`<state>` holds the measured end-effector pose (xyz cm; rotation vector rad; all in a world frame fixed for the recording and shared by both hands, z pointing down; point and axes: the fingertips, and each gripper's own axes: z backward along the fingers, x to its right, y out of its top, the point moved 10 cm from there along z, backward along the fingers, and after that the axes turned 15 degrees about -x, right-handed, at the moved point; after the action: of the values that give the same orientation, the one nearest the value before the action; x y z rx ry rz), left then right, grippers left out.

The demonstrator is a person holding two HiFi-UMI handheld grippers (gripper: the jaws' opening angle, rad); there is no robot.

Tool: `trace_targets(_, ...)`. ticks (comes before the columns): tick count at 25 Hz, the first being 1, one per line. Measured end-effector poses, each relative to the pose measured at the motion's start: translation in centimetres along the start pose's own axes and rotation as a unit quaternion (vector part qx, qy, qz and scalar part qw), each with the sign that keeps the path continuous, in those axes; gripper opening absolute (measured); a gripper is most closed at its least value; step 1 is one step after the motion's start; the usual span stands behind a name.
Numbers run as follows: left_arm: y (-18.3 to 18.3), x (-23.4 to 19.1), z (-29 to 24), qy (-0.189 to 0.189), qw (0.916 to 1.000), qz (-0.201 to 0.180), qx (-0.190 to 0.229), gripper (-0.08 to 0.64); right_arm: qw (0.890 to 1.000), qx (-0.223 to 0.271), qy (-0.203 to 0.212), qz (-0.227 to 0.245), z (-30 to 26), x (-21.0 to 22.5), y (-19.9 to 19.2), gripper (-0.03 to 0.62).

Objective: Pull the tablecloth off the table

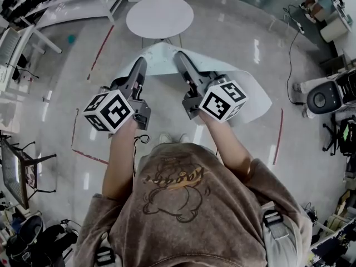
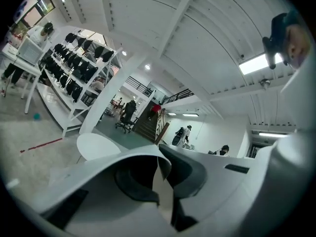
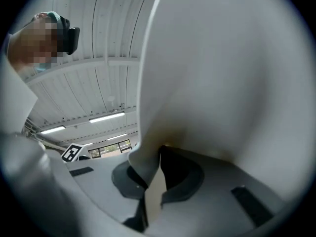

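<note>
A white tablecloth (image 1: 253,96) hangs in the air in front of me, held by both grippers, its free part draping down to the right. It is off the bare round white table (image 1: 159,16), which stands farther ahead. My left gripper (image 1: 140,63) is shut on the cloth's edge; in the left gripper view a thin fold of tablecloth (image 2: 163,191) is pinched in the left gripper (image 2: 160,174), with the round table (image 2: 96,146) beyond. My right gripper (image 1: 181,57) is also shut on the cloth; in the right gripper view the tablecloth (image 3: 222,73) fills most of the picture above the right gripper (image 3: 157,181).
Red tape lines (image 1: 100,50) mark the shiny floor around the table. White racks (image 1: 33,4) stand at the far left, a dark desk (image 1: 14,171) at the near left. A round grey machine (image 1: 325,96) and cables lie at the right.
</note>
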<state>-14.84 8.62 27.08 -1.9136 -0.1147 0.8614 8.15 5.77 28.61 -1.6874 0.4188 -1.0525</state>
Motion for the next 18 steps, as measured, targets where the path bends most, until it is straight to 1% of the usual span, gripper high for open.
trace_targets(3,-0.7,-0.5,-0.2,0.001,0.9999,0.014,-0.003,0.021,1.0,-0.009,0.001,-0.003,-0.1,0.3,-0.5,0.017)
trace_targets(7,-2.2,-1.3,-0.8,0.011,0.9996,0.021,-0.017,0.021,0.999,-0.029,-0.005,-0.014,-0.2,1.3,-2.0,0.017)
trace_targets(13,-4.9,-2.7,-2.3,0.024,0.9982,0.03,-0.046,0.021,0.997,-0.056,-0.02,-0.046,-0.1,3.3,-4.9,0.018)
trace_targets(18,-7.2,-3.9,-3.7,0.028,0.9964,0.034,-0.072,0.021,0.994,-0.069,-0.043,-0.066,0.2,4.9,-7.7,0.02)
